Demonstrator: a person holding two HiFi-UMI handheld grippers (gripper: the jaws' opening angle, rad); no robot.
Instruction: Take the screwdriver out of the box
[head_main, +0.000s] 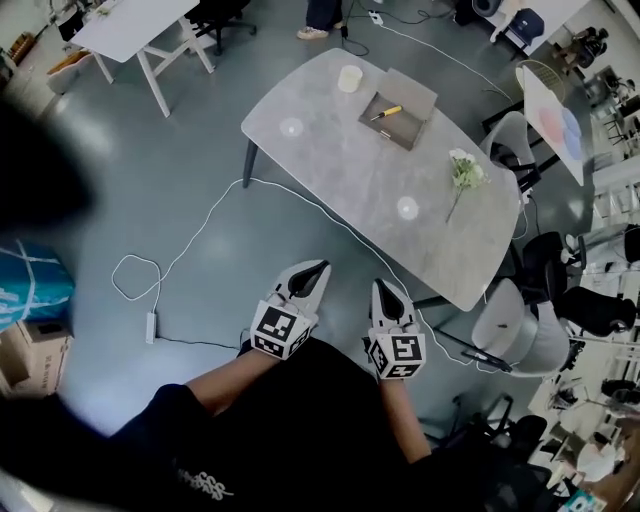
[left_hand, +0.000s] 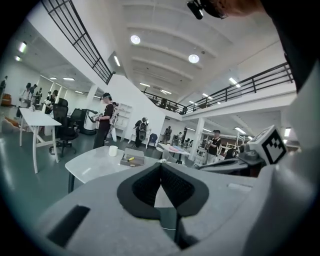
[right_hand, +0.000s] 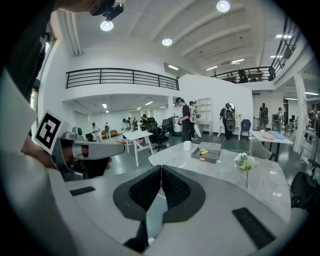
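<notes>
An open flat box (head_main: 398, 117) lies at the far end of the grey table (head_main: 370, 190), and a yellow-handled screwdriver (head_main: 386, 113) rests inside it. Both grippers hover over the floor short of the table's near edge, well apart from the box. The left gripper (head_main: 321, 267) is shut with nothing in it, and so is the right gripper (head_main: 382, 285). In the left gripper view the pads meet at the left gripper (left_hand: 161, 165), with the box (left_hand: 133, 159) far ahead. The right gripper view shows the right gripper (right_hand: 161, 168) shut, with the box (right_hand: 209, 152) and screwdriver (right_hand: 203, 152) beyond.
A white cup (head_main: 349, 78) stands beside the box, and a small flower bunch (head_main: 464, 174) lies toward the table's right end. A white cable (head_main: 200, 235) snakes over the floor. Chairs (head_main: 522, 325) crowd the table's right side. Cardboard boxes (head_main: 30, 355) sit at the left. People stand in the background.
</notes>
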